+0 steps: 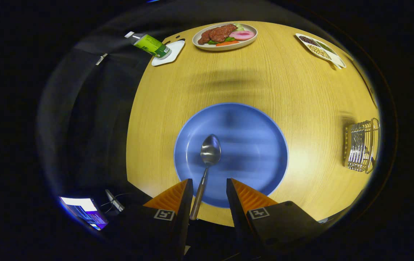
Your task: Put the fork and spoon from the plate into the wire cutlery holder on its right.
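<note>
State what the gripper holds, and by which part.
Nothing is gripped. The gripper is open; the spoon lies on the blue plate, its handle running between the fingers, close against the left one.

Shows a gripper [209,180] with two wedge-shaped fingers [245,197], ribbed on their upper faces and standing apart. Bears a small square black-and-white marker [164,214] at each finger's base. Ends in a black matte housing [286,221] with round screw holes.

Legible text: none.
Bottle [151,45] label at the surface's far left edge is too blurred to read.
</note>
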